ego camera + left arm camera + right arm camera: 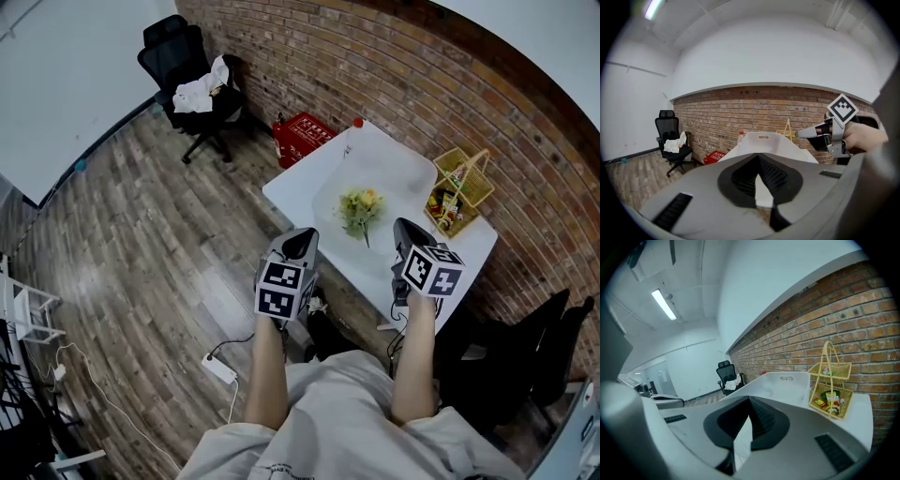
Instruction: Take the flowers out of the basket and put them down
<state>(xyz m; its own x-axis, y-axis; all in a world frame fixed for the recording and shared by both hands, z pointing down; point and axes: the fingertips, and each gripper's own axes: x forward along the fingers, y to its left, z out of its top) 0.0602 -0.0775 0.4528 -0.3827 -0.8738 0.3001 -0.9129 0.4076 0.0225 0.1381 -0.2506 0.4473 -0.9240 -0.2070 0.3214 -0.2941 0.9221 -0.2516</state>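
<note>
Grey left gripper (pixel 300 244), right gripper (pixel 409 234); black-white marker cubes (pixel 284 289) (one each); pale T-shirt (pixel 339 412).

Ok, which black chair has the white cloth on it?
The office chair by the brick wall, away from the table; the chairs at the head view's lower right show no cloth.

white table (pixel 293 185) carries a white tray (pixel 394 164) and a 2-tier wicker basket (pixel 459 190)

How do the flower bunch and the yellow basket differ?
The flower bunch lies flat in the white tray; the yellow basket stands upright beside the tray. The flower bunch is green and yellow blooms; the yellow basket is open wirework holding colourful packets. Both sit on the table.
</note>
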